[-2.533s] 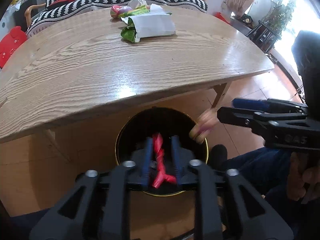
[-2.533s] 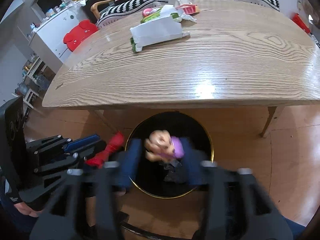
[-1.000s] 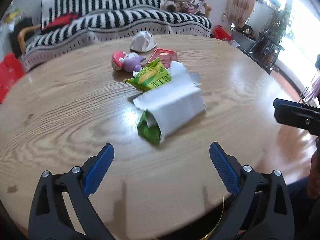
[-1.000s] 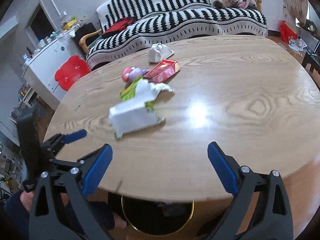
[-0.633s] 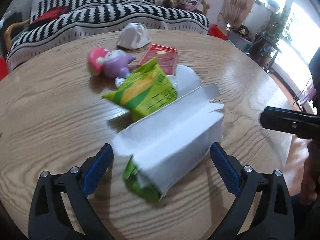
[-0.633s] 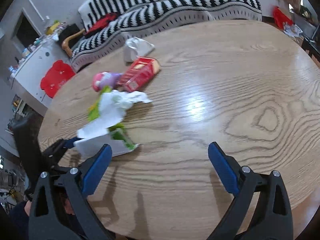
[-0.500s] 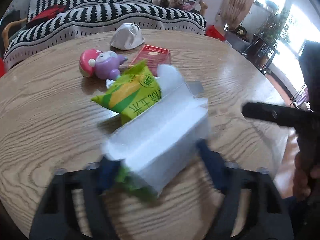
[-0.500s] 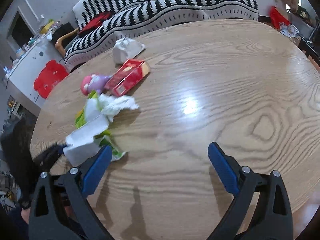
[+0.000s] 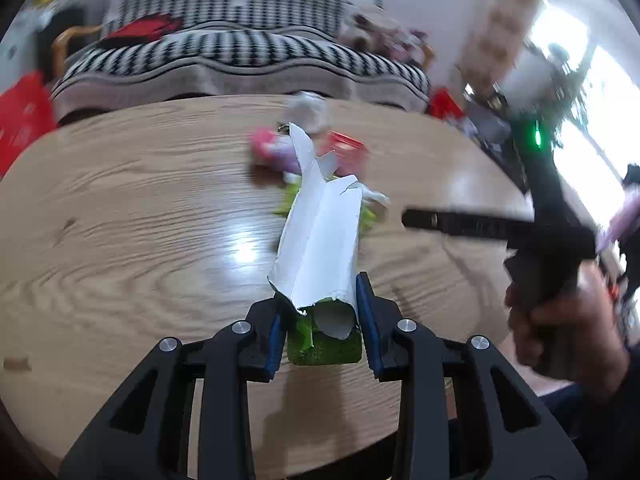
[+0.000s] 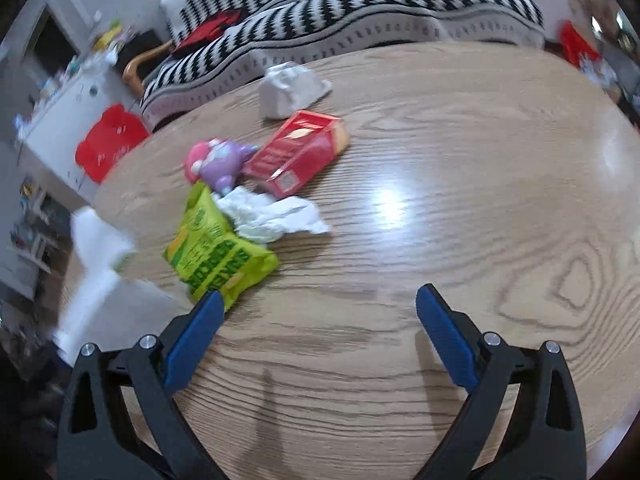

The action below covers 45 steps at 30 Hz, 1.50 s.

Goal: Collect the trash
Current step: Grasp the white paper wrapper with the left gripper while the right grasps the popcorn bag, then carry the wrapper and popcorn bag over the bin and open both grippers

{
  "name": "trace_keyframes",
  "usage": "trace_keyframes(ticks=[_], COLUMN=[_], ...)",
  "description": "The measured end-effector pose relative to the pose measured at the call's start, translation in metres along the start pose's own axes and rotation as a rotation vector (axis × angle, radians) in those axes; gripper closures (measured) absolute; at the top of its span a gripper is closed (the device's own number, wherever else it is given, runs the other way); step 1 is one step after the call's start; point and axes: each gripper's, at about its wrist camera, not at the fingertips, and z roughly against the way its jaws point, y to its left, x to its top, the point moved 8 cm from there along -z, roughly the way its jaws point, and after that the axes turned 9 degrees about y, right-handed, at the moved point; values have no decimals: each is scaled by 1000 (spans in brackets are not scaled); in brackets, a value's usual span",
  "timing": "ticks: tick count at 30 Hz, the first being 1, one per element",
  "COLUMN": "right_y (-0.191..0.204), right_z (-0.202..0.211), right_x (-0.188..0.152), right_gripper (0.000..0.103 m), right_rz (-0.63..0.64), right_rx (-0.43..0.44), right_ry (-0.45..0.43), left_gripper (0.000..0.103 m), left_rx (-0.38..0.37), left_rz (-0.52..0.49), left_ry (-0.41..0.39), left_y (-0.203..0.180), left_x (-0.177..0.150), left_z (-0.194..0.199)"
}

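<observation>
Closing on the torn white carton point(image 9: 320, 236), the left gripper point(image 9: 322, 320) has its blue pads against the carton's sides, lifted above the desk point(image 9: 120, 216). The right gripper point(image 10: 318, 316) hovers with jaws wide apart and empty, beside a green snack bag point(image 10: 216, 256), crumpled tissue point(image 10: 272, 212) and red box point(image 10: 298, 152).

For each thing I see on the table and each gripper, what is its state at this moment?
Left gripper: closing on the white carton, pads at its sides.
White carton: torn open, lifted.
Right gripper: open, empty.
Green snack bag: crumpled, lying flat.
Red box: lying on its side.
Tissue: crumpled.
Toy: lying down.
</observation>
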Motion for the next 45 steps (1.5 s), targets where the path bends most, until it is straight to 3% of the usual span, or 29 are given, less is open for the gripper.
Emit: trace_keyframes(ticks=[5, 11, 18, 19, 21, 22, 24, 33, 40, 45], right_y=[52, 88, 94, 95, 92, 90, 88, 90, 78, 65], right_z=[-14, -31, -55, -56, -58, -58, -56, -16, 20, 49], right_x=[5, 21, 24, 23, 21, 21, 19, 4, -34, -75], right_gripper=[10, 10, 11, 13, 34, 42, 44, 46, 46, 46], right_rz=[194, 274, 284, 288, 285, 279, 263, 206, 167, 148], right_rx=[-91, -124, -147, -156, -178, -174, -158, -51, 10, 27], right_ry=[-34, -58, -21, -21, -17, -14, -15, -65, -75, -83], left_gripper=[71, 71, 71, 71, 71, 71, 71, 71, 71, 71], left_rx=[52, 77, 92, 95, 100, 98, 100, 110, 103, 92], left_rz=[110, 170, 171, 167, 161, 158, 152, 116, 92, 76], left_ry=[-32, -10, 7, 6, 3, 5, 7, -14, -35, -38], left_y=[50, 76, 82, 83, 82, 81, 79, 59, 35, 16], left_x=[-2, -8, -10, -10, -10, -11, -12, -15, -21, -46], left_z=[17, 12, 9, 9, 10, 10, 9, 13, 21, 31])
